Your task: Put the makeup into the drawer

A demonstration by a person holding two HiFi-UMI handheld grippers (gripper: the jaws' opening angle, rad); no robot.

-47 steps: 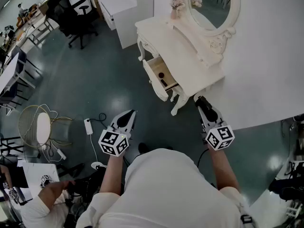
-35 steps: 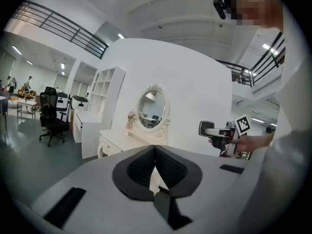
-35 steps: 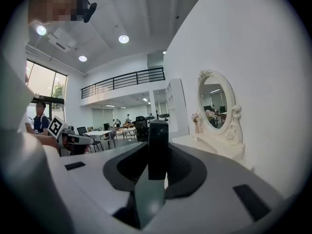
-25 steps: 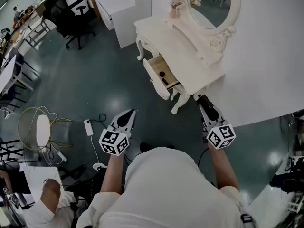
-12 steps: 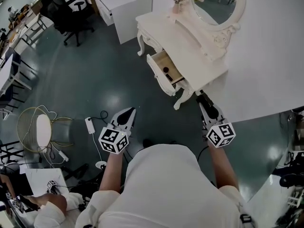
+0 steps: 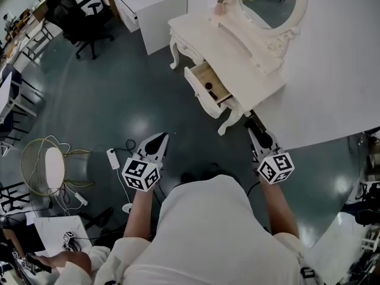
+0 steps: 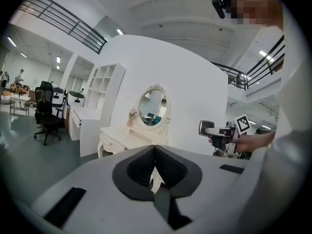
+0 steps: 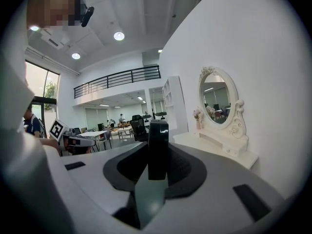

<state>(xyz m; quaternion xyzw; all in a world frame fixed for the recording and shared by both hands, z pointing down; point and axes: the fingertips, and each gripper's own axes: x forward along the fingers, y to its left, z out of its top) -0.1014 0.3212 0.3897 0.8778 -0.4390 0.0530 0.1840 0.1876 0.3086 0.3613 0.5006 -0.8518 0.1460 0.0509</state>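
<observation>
Carrying the makeup, the right gripper has edged toward the drawer.

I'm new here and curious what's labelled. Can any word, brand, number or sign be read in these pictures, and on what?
No readable words, brands or numbers in any view.
On the left gripper and right gripper: black-and-white square markers only, no letters.
The black makeup case in the right gripper: no label legible.

Cream vanity; tan drawer inside; black makeup; teal floor.
</observation>
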